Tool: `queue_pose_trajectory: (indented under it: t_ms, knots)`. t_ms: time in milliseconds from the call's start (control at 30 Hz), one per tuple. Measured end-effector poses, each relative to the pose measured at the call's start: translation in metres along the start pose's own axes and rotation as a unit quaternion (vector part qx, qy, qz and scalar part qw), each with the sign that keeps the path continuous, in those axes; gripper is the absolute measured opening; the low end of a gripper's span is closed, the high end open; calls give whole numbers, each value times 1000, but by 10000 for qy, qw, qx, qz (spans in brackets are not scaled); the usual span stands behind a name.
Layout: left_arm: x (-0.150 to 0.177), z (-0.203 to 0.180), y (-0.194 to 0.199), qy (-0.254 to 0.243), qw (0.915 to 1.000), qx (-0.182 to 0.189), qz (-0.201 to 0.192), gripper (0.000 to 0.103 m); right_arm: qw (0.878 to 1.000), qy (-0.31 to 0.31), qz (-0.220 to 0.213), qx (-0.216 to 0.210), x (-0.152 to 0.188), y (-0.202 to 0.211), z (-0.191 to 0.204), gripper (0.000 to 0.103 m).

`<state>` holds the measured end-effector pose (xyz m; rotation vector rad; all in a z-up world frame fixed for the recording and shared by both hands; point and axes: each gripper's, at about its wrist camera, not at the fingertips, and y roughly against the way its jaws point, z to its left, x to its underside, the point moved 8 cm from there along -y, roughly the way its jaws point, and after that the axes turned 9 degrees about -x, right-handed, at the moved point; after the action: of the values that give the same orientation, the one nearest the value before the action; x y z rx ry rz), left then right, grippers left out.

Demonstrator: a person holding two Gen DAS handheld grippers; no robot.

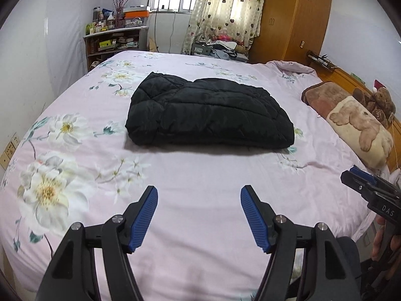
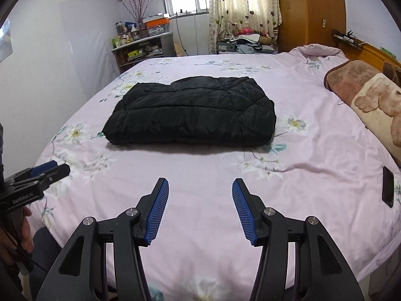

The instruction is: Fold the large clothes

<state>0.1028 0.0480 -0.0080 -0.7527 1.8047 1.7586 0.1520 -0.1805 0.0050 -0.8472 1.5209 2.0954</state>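
Looking across the pink floral bedsheet (image 1: 200, 175), I see the black quilted jacket (image 1: 208, 115) lying folded mid-bed, and I judge its puffy layers could spring open unpressed. My left gripper (image 1: 199, 215) and right gripper (image 2: 200, 209) both gape, holding nothing, well short of it. Only the right view shows the dark phone (image 2: 388, 186) near the edge, which a careless sweep could knock.

Wide bed in pink floral sheet (image 2: 200, 170); folded black quilted jacket (image 2: 193, 110) mid-bed, brown bear-print plush pillow (image 2: 371, 100) and dark flat phone (image 2: 388, 186) at right.
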Motion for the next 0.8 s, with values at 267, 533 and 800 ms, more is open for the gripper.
queue_pose_trajectory:
  t_ms: [267, 533, 800]
  knots:
    - [8, -3, 22, -115, 9997, -156, -152, 71, 10000, 63, -15, 13, 10, 17, 8, 60]
    - [10, -2, 22, -81, 9998, -111, -122, 71, 9998, 195, 76, 32, 13, 12, 11, 60]
    - [11, 1, 15, 52, 9999, -124, -60, 71, 9996, 202, 184, 52, 16, 6, 10, 60]
